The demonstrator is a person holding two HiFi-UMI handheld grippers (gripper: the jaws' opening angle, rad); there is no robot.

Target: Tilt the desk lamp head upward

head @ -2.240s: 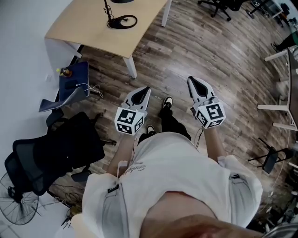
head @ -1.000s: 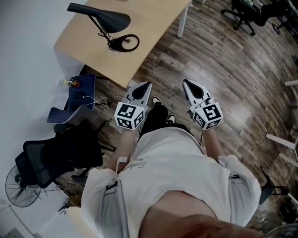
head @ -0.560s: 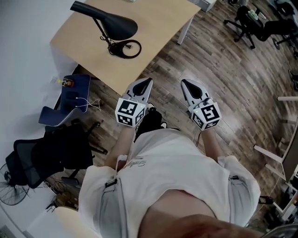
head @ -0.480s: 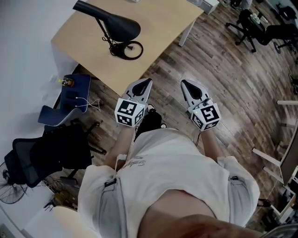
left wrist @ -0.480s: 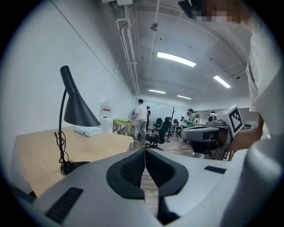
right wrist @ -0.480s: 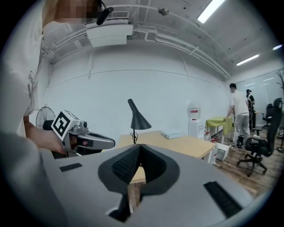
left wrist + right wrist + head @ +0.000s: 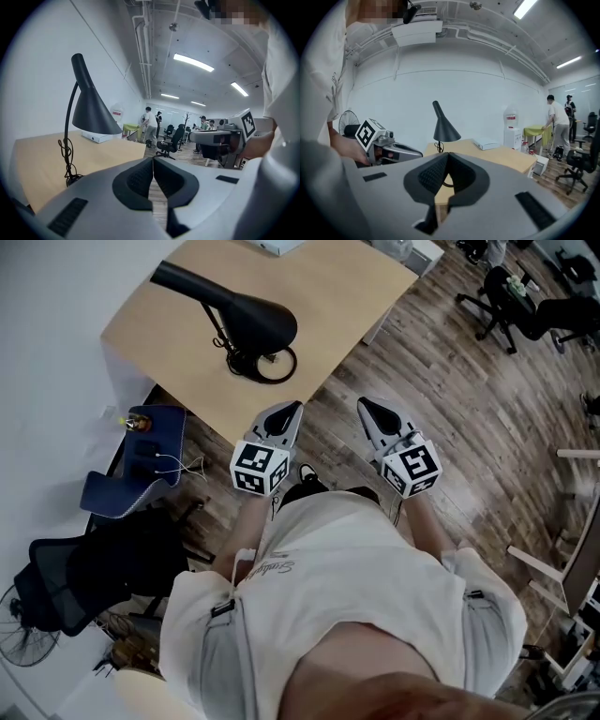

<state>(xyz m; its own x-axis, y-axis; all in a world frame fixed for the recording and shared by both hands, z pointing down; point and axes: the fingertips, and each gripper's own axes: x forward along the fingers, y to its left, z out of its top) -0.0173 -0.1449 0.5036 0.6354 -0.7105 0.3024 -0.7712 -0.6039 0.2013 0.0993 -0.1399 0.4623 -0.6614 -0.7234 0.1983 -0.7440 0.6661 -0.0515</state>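
A black desk lamp stands on the wooden desk [image 7: 356,287], with its cone head [image 7: 253,322] pointing down over the ring base [image 7: 267,365]. From the left gripper view the lamp head [image 7: 91,110] hangs at the left on its curved stem. The right gripper view has the lamp [image 7: 444,126] straight ahead, beyond the jaws. My left gripper [image 7: 293,409] and right gripper [image 7: 364,405] are both shut and empty. They hover over the floor just short of the desk's near edge, apart from the lamp.
A black office chair [image 7: 103,568], a blue bag [image 7: 141,442] and a fan [image 7: 19,638] crowd the floor at the left. More office chairs [image 7: 525,306] stand at the top right. A white box [image 7: 487,145] lies on the desk. People [image 7: 147,124] stand far off.
The desk and lamp have come nearer and lower in the head view as the person stepped forward. Both grippers stay shut, held side by side.
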